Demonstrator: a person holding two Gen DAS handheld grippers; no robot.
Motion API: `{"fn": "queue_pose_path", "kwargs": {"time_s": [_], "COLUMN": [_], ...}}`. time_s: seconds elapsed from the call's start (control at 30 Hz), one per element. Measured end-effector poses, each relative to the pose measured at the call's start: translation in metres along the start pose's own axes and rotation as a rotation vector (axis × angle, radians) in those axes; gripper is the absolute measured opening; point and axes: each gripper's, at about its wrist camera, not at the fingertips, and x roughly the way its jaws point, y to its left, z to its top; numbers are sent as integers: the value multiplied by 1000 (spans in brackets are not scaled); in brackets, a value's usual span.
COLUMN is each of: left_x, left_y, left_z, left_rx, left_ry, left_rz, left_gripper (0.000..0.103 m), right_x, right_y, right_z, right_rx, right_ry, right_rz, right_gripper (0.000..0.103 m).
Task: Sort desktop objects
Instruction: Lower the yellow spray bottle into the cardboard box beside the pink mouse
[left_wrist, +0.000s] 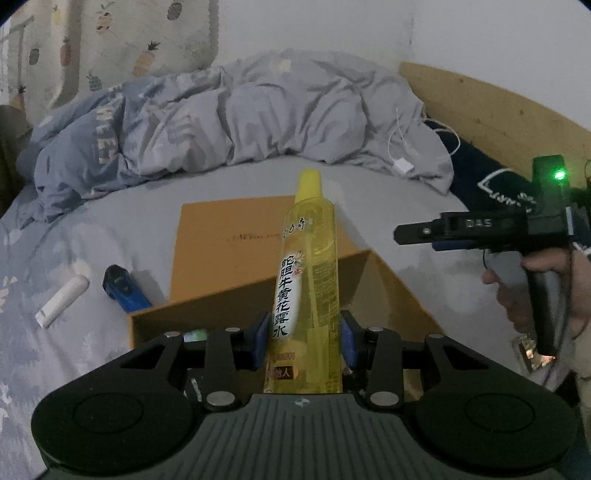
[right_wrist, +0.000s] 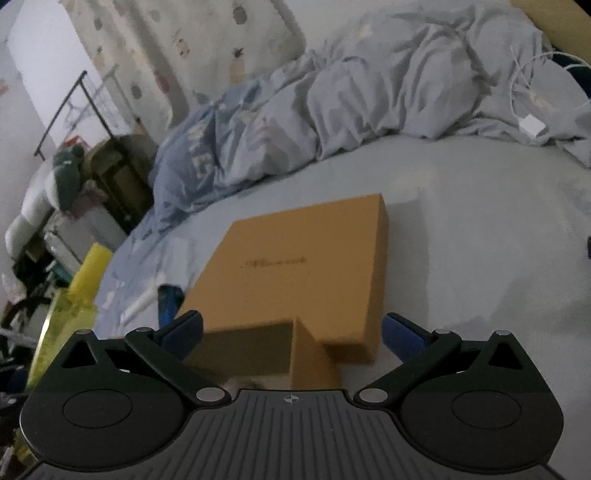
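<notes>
Bed (left_wrist: 92, 236), pale grey-blue patterned sheet. Landmark: flat orange box lid (left_wrist: 236, 240) lying mid-bed. Open orange box (left_wrist: 388, 295) sits just nearer than the lid, overlapping its near edge. Left of the lid: blue device (left_wrist: 125, 291), then white tube (left_wrist: 62, 301) further left. Behind the lid, rumpled duvet (left_wrist: 236, 122); white charger and cable (left_wrist: 400, 164) behind-right. Dark pillow (left_wrist: 495, 184) far right.

The yellow bottle (left_wrist: 310, 280) carries the vertical Chinese label "蛇胆牛黄花露水", the right claw (left_wrist: 413, 233) bears "DAS", and the box lid (left_wrist: 236, 240) print is unreadable.
</notes>
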Motion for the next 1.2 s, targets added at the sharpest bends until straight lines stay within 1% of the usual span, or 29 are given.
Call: {"fn": "queue_pose_path", "kwargs": {"time_s": [0.23,0.4,0.5,0.57,0.87,1.2], "left_x": [12,28,37,40,52,60], "left_y": [-17,-25,-27,-25,-21,-25], "left_z": [-24,-42,-51,-55,-66,-79], "left_rx": [21,52,69,59,104,137], "left_ry": [53,115,158,182,266,325], "left_rz": [-13,-14,-7,-13,1,16], "left_gripper": [37,37,37,37,37,37], "right_x": [-25,-35,-38,-39,-35,-29], "right_y": [7,17,18,19,29,28], "right_z": [-30,-46,-50,-53,-56,-59], "right_rx": [-45,-100,-109,-120,-161,-159], "right_ry": [12,34,39,47,77,102], "right_rz": [36,45,49,51,69,56], "right_gripper": [103,103,103,103,103,103]}}
